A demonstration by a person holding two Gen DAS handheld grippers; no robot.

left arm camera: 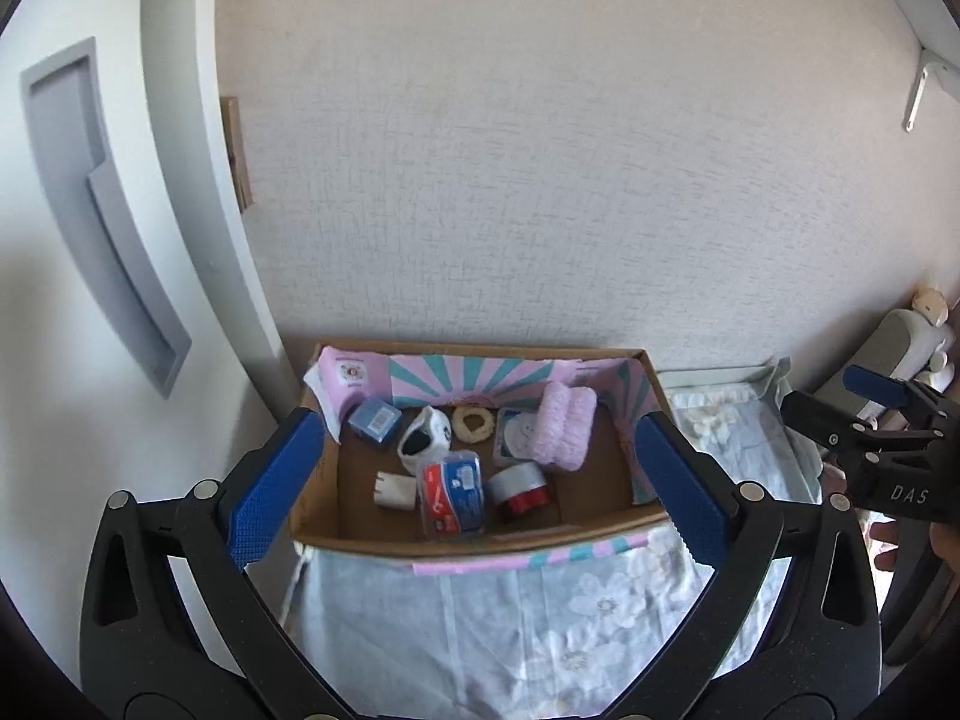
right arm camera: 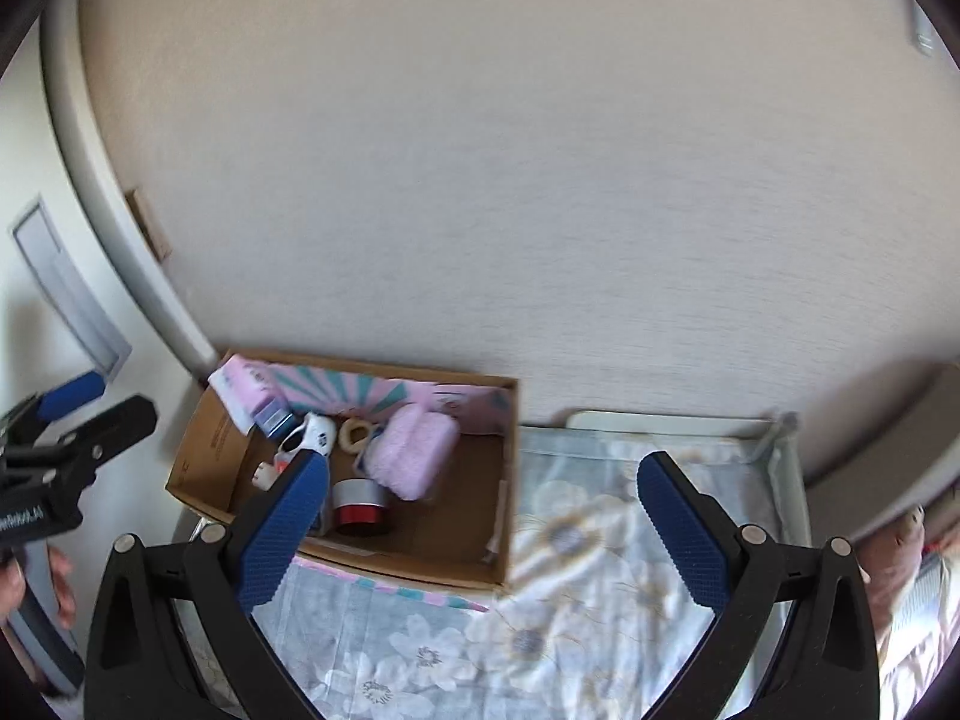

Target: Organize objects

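Both the left jaws (left arm camera: 480, 474) and right jaws (right arm camera: 486, 516) gape wide, empty. The box (left arm camera: 600, 525) of oddments lies ahead between the left jaws; reaching in could snag its flimsy wall or topple the tape (left arm camera: 521, 489).

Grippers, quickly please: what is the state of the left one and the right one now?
Left gripper: open, holding nothing, above the cardboard box.
Right gripper: open, holding nothing, above the box's right edge and the floral cloth.
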